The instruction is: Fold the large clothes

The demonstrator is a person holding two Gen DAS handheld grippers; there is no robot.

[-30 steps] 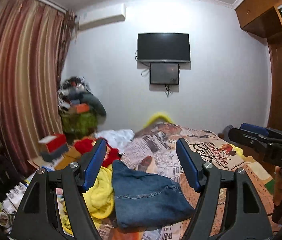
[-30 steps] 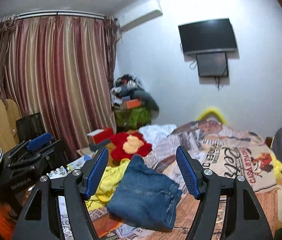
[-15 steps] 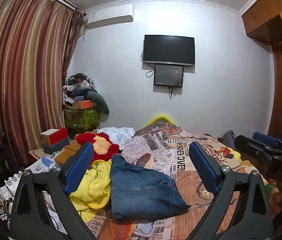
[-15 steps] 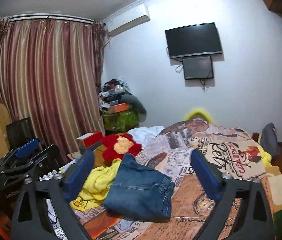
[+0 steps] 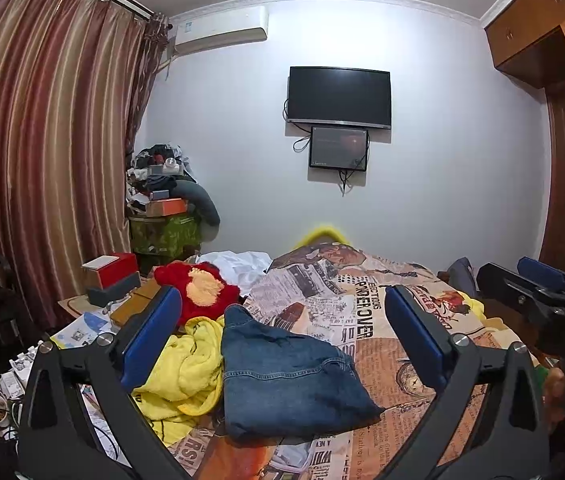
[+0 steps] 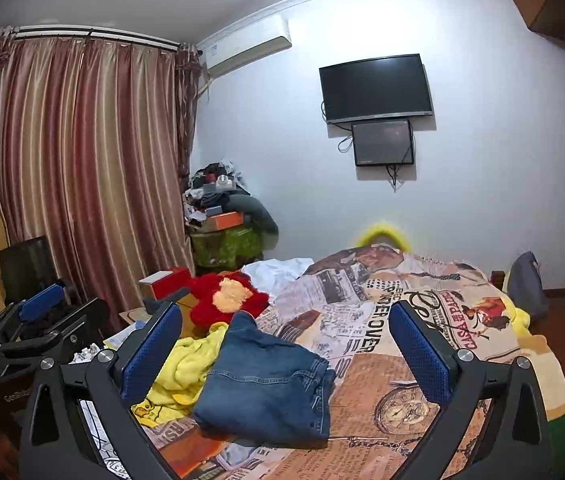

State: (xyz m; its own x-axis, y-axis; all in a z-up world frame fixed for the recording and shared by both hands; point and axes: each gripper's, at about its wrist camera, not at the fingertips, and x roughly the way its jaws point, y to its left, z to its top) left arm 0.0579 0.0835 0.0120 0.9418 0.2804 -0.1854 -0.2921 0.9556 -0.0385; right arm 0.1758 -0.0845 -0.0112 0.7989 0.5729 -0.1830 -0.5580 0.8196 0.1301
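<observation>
Folded blue jeans (image 5: 286,376) lie on the newspaper-print bedspread (image 5: 362,320), also in the right wrist view (image 6: 266,384). A crumpled yellow garment (image 5: 186,372) lies just left of them, seen again in the right wrist view (image 6: 186,364). My left gripper (image 5: 282,340) is open and empty, held above and back from the jeans. My right gripper (image 6: 284,340) is open and empty, likewise held off the bed. Each gripper shows at the edge of the other's view: the right one (image 5: 542,300), the left one (image 6: 42,320).
A red plush toy (image 5: 198,292) and white cloth (image 5: 238,264) lie beyond the yellow garment. Boxes (image 5: 110,276) and papers sit on a low table at left. A clutter pile (image 5: 166,208) stands by the curtain. A wardrobe (image 5: 562,160) is at right.
Both grippers opened wider and pulled up and back from the jeans. The jeans stay folded on the bed.
</observation>
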